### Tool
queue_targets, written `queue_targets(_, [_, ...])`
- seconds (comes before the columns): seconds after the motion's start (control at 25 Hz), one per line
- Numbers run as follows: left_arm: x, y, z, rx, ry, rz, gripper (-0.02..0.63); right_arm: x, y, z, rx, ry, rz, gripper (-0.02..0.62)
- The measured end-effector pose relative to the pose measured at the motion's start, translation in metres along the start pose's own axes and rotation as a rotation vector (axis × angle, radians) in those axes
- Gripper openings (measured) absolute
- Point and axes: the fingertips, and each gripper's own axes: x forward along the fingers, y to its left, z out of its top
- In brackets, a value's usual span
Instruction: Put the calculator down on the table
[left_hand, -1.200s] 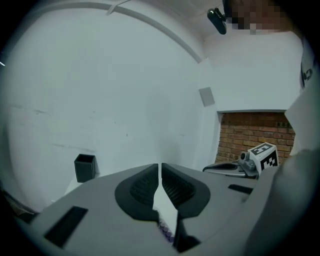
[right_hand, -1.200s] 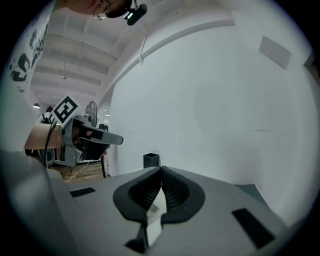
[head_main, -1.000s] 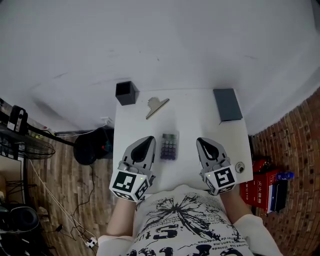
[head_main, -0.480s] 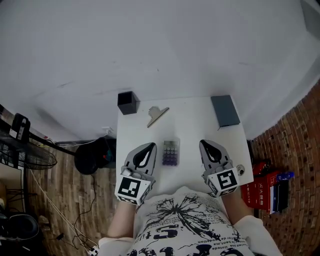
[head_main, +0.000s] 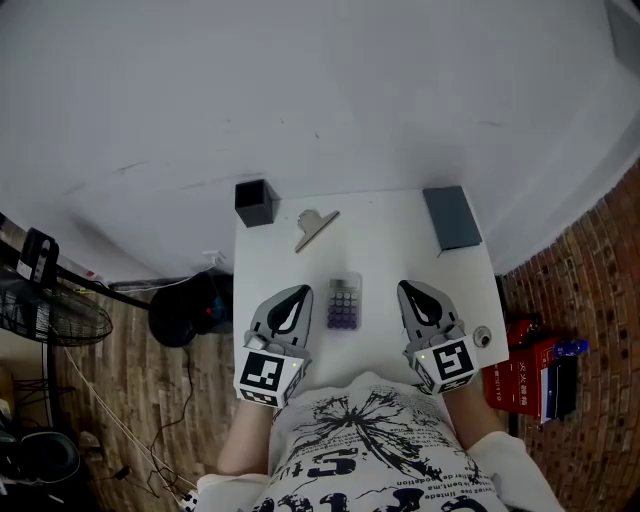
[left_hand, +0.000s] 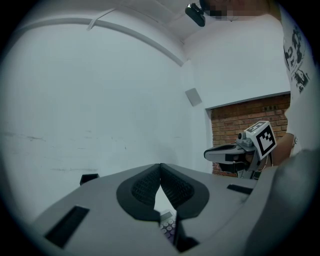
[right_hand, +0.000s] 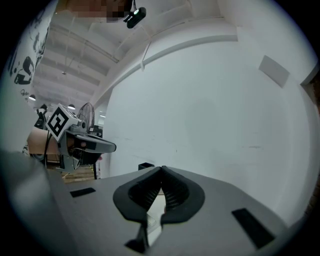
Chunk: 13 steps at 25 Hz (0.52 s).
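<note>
White square table (head_main: 380, 240) is bearing the small grey purple-keyed calculator (head_main: 343, 302).
Your left gripper (head_main: 296, 293) and right gripper (head_main: 409, 289) are flanking it, jaws together, empty; swinging inward risks shoving it.

A white short-sleeved tee (head_main: 370, 455) with a splashy black print and lettering is worn, and the left gripper (head_main: 296, 293) and right gripper (head_main: 407, 289) are both done in smooth grey, teardrop-shaped, lined with black ribbed pads (left_hand: 144, 187) and each topped with a black-and-white marker cube (head_main: 266, 376).

Black pot (head_main: 253, 203) well beyond the left jaws, metal clip (head_main: 316, 229) near it, dark box (head_main: 452, 217) beyond the right jaws.
</note>
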Motion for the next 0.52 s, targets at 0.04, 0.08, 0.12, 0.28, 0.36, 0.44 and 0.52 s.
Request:
queue_targets(0.04, [0.0002,0.0015,-0.0015,-0.004,0.003,0.002,0.014,0.0008,0.0002,-0.0004,0.001,0.001,0.001,0.012])
queue_targets(0.08, [0.0004,0.0024,-0.0024,-0.006,0.005,0.004,0.014,0.0014,0.0002,-0.0010,0.003,0.001,0.002,0.012])
queue_targets(0.12, [0.0009,0.0030,-0.0029,-0.005,0.006,0.005,0.014,0.0019,-0.0002,-0.0017,0.005,0.001,0.003,0.012])
queue_targets(0.28, [0.0035,0.0025,-0.0048,0.033,0.014,0.007,0.015,0.0043,-0.0008,-0.0043,0.013,0.005,0.010,0.013])
queue_targets(0.36, [0.0032,-0.0006,-0.0059,0.038,0.017,0.003,0.015,0.0037,0.0003,-0.0047,0.007,0.004,0.019,0.014])
queue_targets(0.44, [0.0022,-0.0026,-0.0066,0.014,0.012,0.002,0.015,0.0024,0.0011,-0.0052,0.002,0.006,0.025,0.013])
queue_targets(0.52, [0.0011,-0.0032,-0.0072,-0.017,0.006,0.003,0.015,0.0012,0.0014,-0.0057,0.003,0.010,0.026,0.014])
